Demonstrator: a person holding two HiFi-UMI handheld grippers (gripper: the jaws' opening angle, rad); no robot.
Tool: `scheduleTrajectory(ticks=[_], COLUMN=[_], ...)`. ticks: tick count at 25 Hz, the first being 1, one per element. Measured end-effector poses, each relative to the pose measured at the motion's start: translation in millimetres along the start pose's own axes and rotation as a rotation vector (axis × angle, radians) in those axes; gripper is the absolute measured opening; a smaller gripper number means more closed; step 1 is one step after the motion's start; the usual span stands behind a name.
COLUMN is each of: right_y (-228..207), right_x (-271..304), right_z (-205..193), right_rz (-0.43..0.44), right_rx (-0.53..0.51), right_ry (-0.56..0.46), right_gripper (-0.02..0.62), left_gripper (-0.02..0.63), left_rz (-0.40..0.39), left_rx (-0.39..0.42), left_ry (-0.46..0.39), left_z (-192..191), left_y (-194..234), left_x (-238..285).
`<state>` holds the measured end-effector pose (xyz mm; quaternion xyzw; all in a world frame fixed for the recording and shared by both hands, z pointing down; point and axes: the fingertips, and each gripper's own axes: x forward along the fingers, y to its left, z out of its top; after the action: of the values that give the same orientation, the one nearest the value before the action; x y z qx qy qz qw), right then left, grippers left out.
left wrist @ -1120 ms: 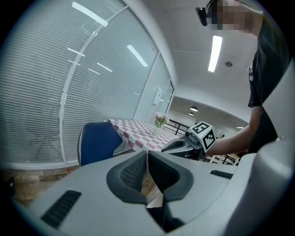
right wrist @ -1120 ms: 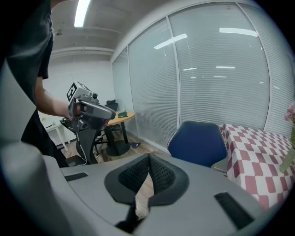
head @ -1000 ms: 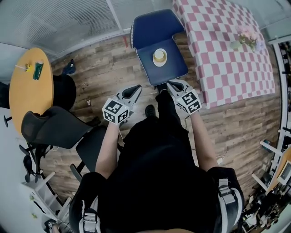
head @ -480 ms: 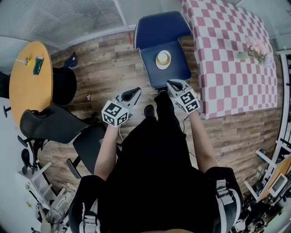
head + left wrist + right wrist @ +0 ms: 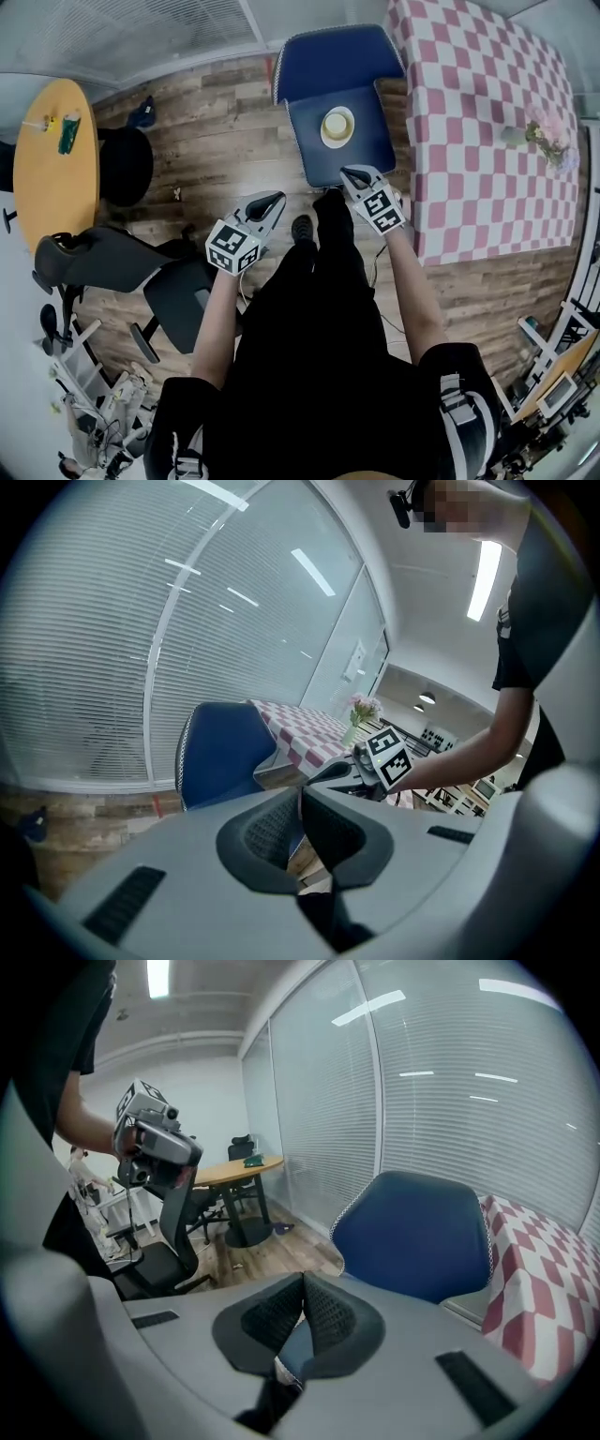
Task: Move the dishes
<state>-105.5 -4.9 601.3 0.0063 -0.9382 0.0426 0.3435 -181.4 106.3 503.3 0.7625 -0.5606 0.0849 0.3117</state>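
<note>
Clenched and empty, the right gripper (image 5: 351,174) hung at the blue padded chair's (image 5: 309,141) front edge; the small round white dish (image 5: 337,125) on its seat lay just ahead, farther from the clenched left gripper (image 5: 272,201).

Wooden planks (image 5: 225,141) are covering the floor. A blue chair (image 5: 333,61) is standing at twelve o'clock, a checkered table (image 5: 469,112) at two, a round yellow table (image 5: 42,178) at ten, and blinds (image 5: 122,37) are hanging at eleven.

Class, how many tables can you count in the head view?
2: a round yellow table at the left, a checked-cloth table at the upper right. The cluttered edges may hide more.
</note>
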Motion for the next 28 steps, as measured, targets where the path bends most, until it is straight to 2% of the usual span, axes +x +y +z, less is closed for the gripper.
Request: scheduleTrajectory(ticks=[5, 14, 19, 28], right_y=[-35, -74, -90, -116], right_x=[25, 70, 95, 142], right_z=[-21, -70, -82, -101], right_rz=[-0.028, -0.012, -0.005, 0.007], right_rx=[-0.008, -0.025, -0.010, -0.001], right_ry=[0.033, 0.113, 0.122, 0.143], right_gripper=[0.017, 0.017, 0.017, 0.017], left_gripper=[0.031, 0.031, 0.031, 0.031], left_rz=[0.000, 0.014, 0.023, 0.012], left_rx=[-0.010, -0.088, -0.150, -0.177], left_ry=[0.022, 0.050, 0.052, 0.065], left_z=[-6, -32, -50, -65], left_y=[12, 33, 49, 69], left_x=[28, 68, 85, 119])
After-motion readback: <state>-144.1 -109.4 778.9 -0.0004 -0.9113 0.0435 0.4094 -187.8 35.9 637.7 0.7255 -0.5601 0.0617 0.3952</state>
